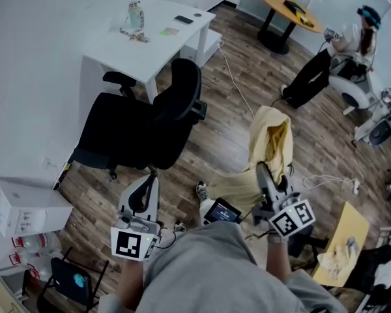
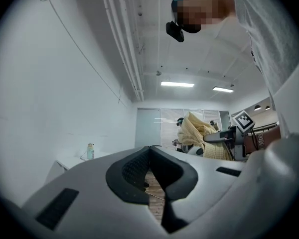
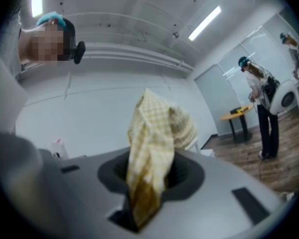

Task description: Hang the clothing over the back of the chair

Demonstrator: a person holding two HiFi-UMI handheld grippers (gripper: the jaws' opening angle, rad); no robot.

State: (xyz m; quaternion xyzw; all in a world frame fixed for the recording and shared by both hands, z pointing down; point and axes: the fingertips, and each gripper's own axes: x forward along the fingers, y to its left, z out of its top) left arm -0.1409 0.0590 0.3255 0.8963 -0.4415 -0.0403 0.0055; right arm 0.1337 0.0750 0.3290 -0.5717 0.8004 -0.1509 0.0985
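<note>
Head view: apparently light, limp yellow checked fabric garment (image 1: 272,139) hangs near black swivel chair (image 1: 173,109); left gripper view: left gripper (image 2: 152,183) stands slightly parted, empty, free to take a second edge; right gripper view: right gripper (image 3: 145,183) pinches a bunched fold.

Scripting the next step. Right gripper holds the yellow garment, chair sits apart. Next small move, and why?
Probably carry the right gripper, shut on the yellow garment, toward the back of the black chair: the cloth hangs apart from that chair, and the left gripper is open and empty.
</note>
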